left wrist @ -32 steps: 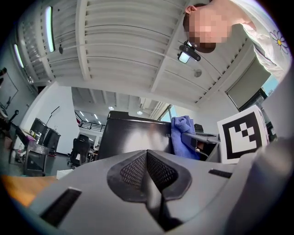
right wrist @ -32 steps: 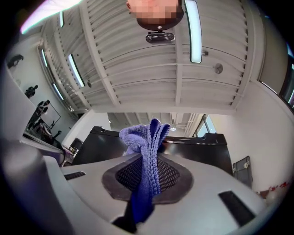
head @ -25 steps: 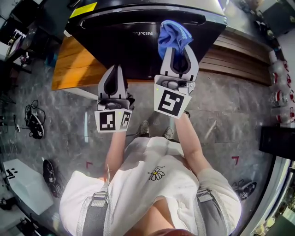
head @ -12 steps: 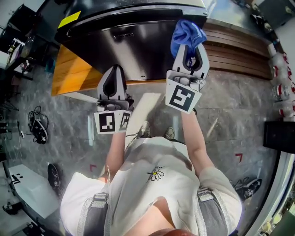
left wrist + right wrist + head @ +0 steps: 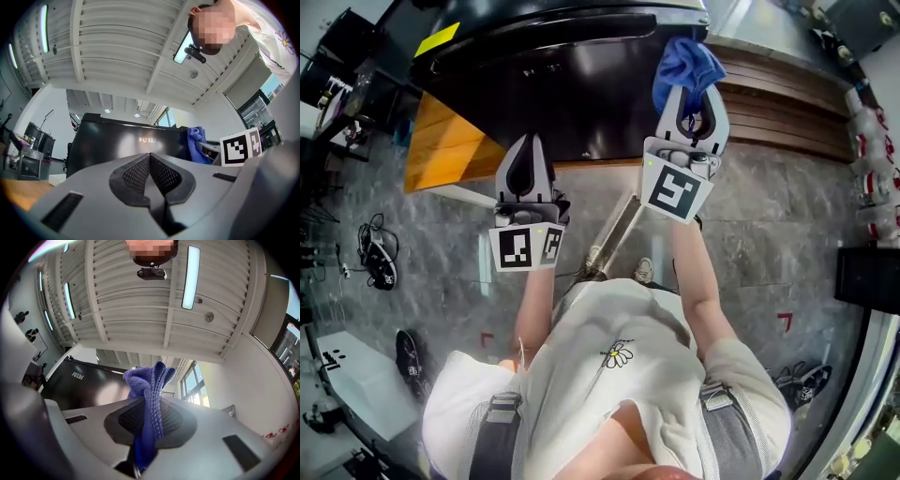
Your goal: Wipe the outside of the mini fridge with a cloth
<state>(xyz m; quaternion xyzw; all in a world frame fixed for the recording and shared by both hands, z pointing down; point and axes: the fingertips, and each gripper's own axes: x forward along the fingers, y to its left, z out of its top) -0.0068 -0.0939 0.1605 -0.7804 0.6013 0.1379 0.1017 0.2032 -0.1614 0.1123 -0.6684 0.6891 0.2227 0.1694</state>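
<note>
**Cloth up at the fridge's right edge**

The right gripper (image 5: 694,94) has its jaws clamped on the blue cloth (image 5: 682,58), which is bunched at the mini fridge (image 5: 572,84) near its right corner, touching it, I think. It's soft, light, floppy stuff, best pinched mid-fold like that. The left gripper (image 5: 528,155) hangs before the door, jaws together and empty.

A grey marbled stone floor (image 5: 769,253) is seen below, marked with small red corner marks (image 5: 780,323), and a coil of black cables (image 5: 370,248) and a black shoe (image 5: 405,361) are laid on it at the left side. An orange-brown wooden tabletop (image 5: 441,141) is set at the upper left and brown stepped wooden boards (image 5: 787,108) at the upper right. Overhead, a white ribbed ceiling (image 5: 117,47) is lit by a long bright strip lamp (image 5: 191,270), and tall glazed windows (image 5: 194,380) are set beside a plain white wall (image 5: 243,376)
</note>
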